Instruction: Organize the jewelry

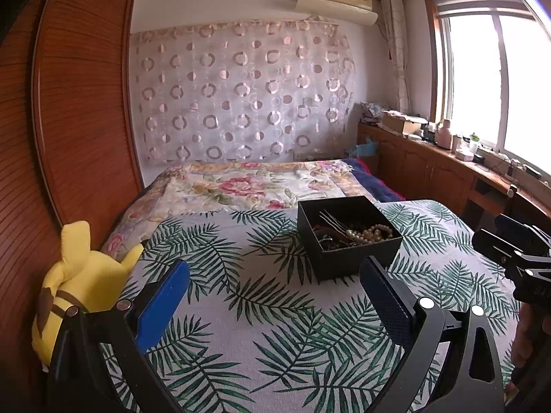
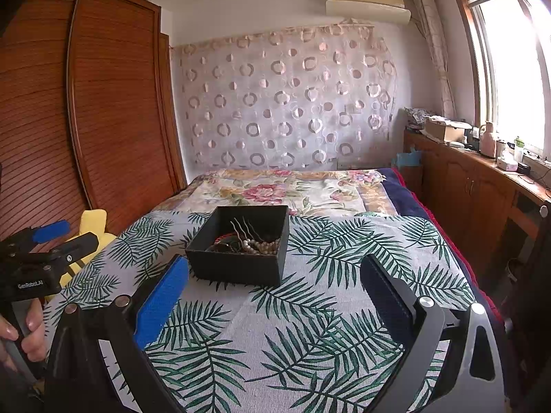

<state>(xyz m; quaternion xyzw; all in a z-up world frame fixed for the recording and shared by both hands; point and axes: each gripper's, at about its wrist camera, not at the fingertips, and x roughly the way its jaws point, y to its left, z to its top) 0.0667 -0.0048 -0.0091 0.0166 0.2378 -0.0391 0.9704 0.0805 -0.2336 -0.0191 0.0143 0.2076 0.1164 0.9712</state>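
Both claws, left claw (image 1: 275, 296) and right claw (image 2: 275, 292), gape wide and empty; black jewelry box (image 1: 347, 237) sits just beyond on the bed (image 1: 275, 327).

A home bedroom: a bed (image 1: 261, 186) under a floral quilt, a wooden slatted wardrobe (image 1: 79, 103) beside it, a wall air conditioner (image 1: 335, 0), a curtained window (image 1: 482, 79) and a yellow plush toy (image 1: 82, 275).

A black box (image 1: 347, 241) sits on a white cloth (image 1: 275, 309) printed with green fern leaves, beside a yellow plush (image 1: 82, 275), pink-flowered quilt (image 1: 241, 186) and reddish-brown wardrobe (image 1: 82, 103).
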